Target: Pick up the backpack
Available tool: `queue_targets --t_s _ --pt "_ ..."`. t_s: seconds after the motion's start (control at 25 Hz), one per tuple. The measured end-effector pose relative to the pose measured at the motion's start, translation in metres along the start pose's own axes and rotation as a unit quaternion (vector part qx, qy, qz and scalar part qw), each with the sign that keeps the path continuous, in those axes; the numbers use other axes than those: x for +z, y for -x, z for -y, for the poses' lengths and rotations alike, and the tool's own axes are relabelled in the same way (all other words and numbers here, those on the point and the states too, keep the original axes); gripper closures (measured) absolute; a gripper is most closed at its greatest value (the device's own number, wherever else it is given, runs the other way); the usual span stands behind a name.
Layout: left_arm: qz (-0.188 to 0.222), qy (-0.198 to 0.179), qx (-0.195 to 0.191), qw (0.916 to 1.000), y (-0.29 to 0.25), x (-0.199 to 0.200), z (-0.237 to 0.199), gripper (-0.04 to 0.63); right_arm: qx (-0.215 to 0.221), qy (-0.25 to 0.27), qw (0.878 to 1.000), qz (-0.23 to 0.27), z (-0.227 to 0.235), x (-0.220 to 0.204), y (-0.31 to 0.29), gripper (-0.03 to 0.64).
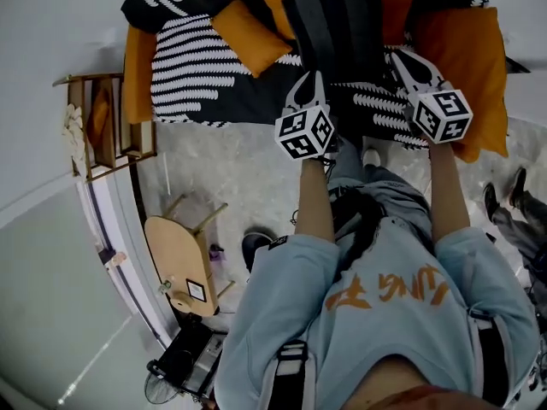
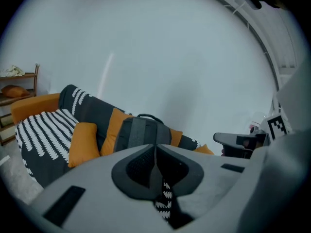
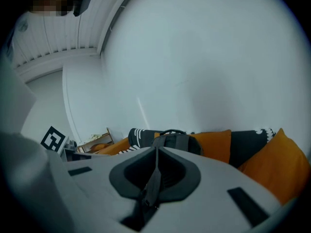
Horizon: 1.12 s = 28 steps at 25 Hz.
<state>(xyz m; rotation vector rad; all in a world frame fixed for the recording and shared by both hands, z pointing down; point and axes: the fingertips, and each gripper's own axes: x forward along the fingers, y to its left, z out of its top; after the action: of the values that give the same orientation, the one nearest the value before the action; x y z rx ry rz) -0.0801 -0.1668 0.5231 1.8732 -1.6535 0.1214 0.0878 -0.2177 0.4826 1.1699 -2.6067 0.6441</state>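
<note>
A dark grey backpack (image 1: 335,32) stands upright on the sofa (image 1: 184,92), leaning against its back, with a loop handle on top. Ahead of both grippers it shows again as the backpack (image 2: 141,132) in the left gripper view and the backpack (image 3: 177,142) in the right gripper view. My left gripper (image 1: 309,82) is shut and empty, just short of the bag's lower left edge. My right gripper (image 1: 408,61) is also shut and empty, near the bag's lower right side. Neither touches the bag.
Orange cushions (image 1: 248,34) and a black-and-white striped blanket (image 1: 192,71) cover the sofa. A wooden shelf (image 1: 102,126) stands at its left end. A small wooden table (image 1: 184,263) and dark gear sit on the floor by the person's legs.
</note>
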Motion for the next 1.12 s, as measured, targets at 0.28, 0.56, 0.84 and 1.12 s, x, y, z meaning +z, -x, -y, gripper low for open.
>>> queue_targets --t_s 0.28,0.56,0.84,1.12 --pt "-0.059 0.027 0.009 0.9978 -0.038 -0.028 -0.040 0.571 -0.006 -0.025 0.998 -0.064 0.016 -0.040 -0.051 0.586" --pt "-0.083 0.036 0.015 0.9958 -0.079 -0.032 -0.077 0.571 -0.016 -0.035 0.994 -0.103 0.038 -0.066 -0.092 0.583" --pt "-0.119 0.022 -0.013 0.9926 -0.124 -0.033 -0.087 0.427 -0.013 -0.038 0.988 -0.147 0.061 -0.080 -0.134 0.454" --pt "-0.151 0.001 -0.053 0.9870 -0.161 -0.030 -0.089 0.385 -0.019 -0.049 0.984 -0.173 0.082 -0.087 -0.166 0.388"
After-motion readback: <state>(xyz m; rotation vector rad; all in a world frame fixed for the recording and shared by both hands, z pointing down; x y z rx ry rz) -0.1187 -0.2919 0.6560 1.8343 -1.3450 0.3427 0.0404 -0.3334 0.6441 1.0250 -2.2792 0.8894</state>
